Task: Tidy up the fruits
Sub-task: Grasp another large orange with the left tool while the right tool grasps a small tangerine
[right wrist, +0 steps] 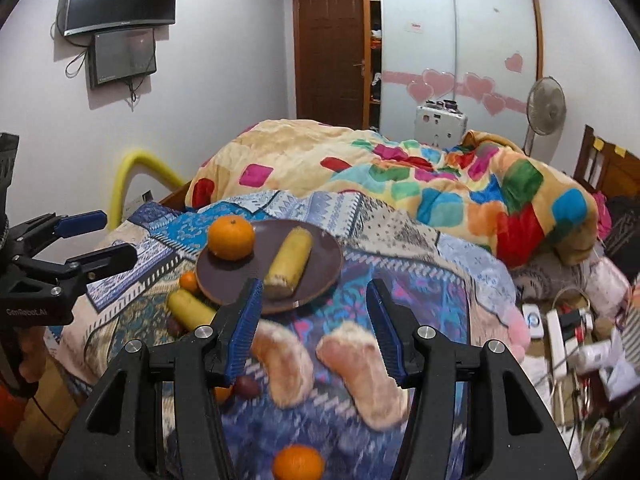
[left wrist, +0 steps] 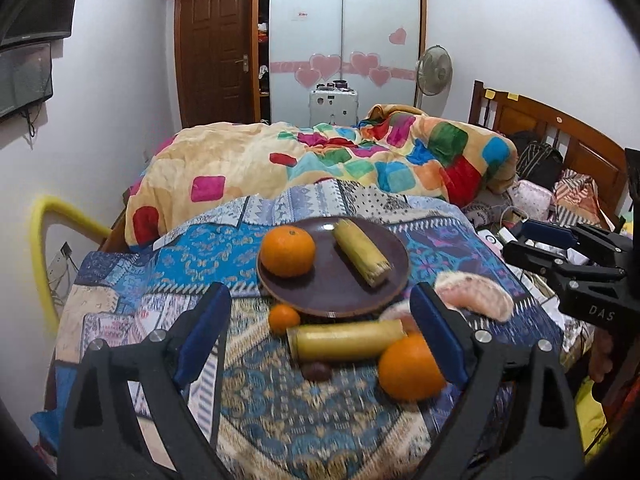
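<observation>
Brown plate (left wrist: 384, 280) on the patterned cloth (left wrist: 280, 420) already holds an orange (left wrist: 287, 251) and a yellow stick (left wrist: 362, 258). Left gripper (left wrist: 320, 340) spread wide, holding nothing; loose yellow stick (left wrist: 346, 340) lies crosswise just ahead between its fingers, so left is nearer. Right gripper (right wrist: 316, 336) also spread, empty, over two pink segments (right wrist: 362, 376).

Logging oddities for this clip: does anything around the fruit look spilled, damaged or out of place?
Nothing spilled or damaged. The brown plate holds only an orange and one yellow piece; the other fruit lies loose on the patterned cloth, and the two pink segments are too blurred to judge.
</observation>
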### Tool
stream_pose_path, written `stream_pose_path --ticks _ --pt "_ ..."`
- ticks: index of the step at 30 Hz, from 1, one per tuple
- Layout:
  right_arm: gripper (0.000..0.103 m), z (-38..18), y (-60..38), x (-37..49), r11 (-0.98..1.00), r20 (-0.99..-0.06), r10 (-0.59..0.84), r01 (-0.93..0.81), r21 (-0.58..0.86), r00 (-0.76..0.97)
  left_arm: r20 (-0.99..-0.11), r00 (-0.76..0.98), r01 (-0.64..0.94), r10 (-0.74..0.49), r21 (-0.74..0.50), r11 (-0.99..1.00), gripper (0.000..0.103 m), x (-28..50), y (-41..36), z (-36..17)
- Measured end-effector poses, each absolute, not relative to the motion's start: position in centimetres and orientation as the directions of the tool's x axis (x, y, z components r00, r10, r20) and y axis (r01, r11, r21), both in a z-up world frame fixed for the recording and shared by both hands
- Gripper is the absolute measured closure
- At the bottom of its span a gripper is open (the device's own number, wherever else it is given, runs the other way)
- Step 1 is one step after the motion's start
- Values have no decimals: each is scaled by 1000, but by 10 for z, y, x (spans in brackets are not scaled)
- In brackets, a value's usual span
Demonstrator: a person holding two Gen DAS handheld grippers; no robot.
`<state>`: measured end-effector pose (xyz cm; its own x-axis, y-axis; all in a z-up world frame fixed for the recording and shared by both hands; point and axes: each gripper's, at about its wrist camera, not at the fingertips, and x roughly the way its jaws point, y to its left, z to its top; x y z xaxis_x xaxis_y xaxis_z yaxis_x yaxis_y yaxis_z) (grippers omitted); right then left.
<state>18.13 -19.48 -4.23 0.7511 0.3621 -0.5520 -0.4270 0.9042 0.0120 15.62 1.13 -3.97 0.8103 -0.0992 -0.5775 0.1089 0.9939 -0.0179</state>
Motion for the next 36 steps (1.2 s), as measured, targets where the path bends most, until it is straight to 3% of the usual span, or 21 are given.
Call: stream_pose_path --ticks 11,27,30,36 --pt "53 -81 -228 135 936 -579 309 -350 44 754 -615 776 135 -139 -52 989 10 114 -5 -77" --pt "53 -142 -226 128 918 -660 351 -385 100 665 -686 703 143 -188 -122 982 10 126 -28 -125" --pt "68 -143 -226 130 910 -653 374 -397 121 659 -691 698 152 -188 -114 982 10 130 -34 -128" --pt "69 -141 -226 127 907 -636 386 -402 128 668 -691 694 179 -204 -110 978 10 141 -48 -128"
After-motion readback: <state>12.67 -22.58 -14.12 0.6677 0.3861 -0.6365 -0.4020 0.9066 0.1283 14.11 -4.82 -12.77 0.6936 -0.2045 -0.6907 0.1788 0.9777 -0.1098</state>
